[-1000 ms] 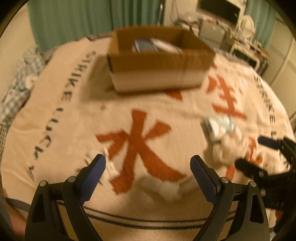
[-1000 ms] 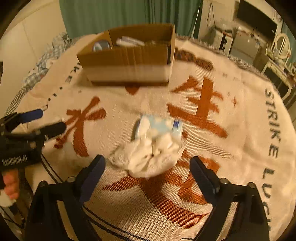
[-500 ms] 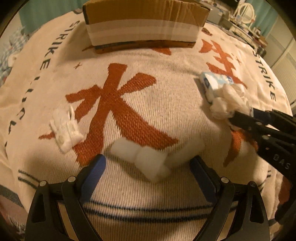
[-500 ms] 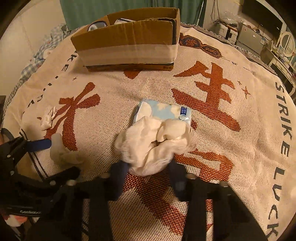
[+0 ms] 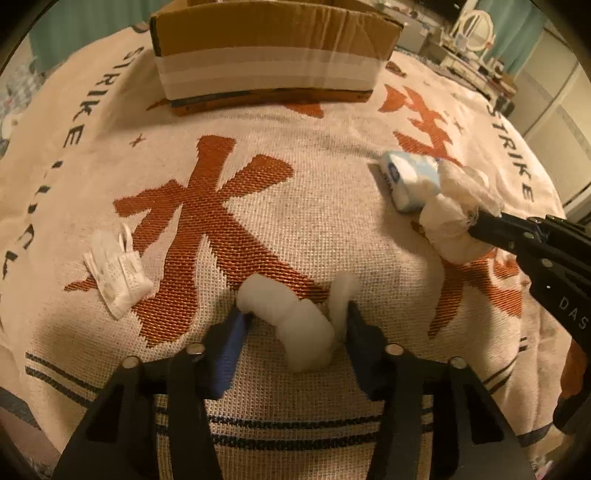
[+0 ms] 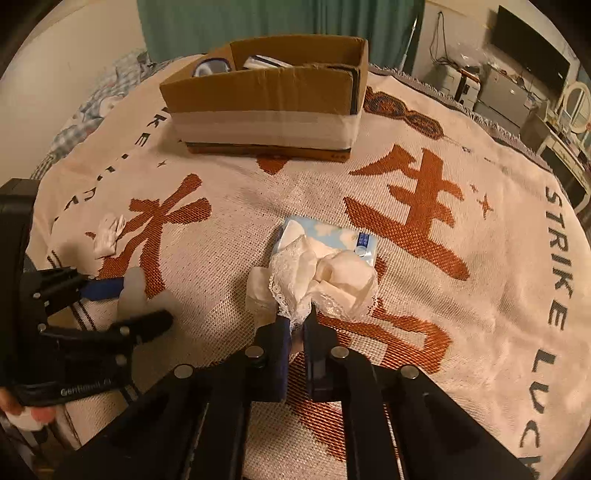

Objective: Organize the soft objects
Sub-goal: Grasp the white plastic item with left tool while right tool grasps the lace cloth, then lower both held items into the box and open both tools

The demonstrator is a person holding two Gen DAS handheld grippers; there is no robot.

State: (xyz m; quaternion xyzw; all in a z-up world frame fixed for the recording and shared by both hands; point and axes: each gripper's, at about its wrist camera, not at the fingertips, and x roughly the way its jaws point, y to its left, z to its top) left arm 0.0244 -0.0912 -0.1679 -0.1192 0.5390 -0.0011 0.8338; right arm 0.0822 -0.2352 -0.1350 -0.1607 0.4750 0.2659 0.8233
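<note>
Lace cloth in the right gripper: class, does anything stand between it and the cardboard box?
Only the tissue pack lies just beyond the lace cloth; past it, bare blanket reaches the cardboard box.

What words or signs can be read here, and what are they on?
"STRIKE LUCK": dark letters along the blanket border, cut off at the edges.
"水" and "生": big orange characters woven into the blanket.
"DAS": right gripper body, cut off.
Pale lettering on the left gripper body: too blurred to read.
Blue label on the tissue pack: too small to read.

Home bedroom: blanket-covered bed (image 6: 461, 325), green curtains (image 6: 258, 22), television (image 6: 532, 55), vanity mirror (image 6: 576, 107).
</note>
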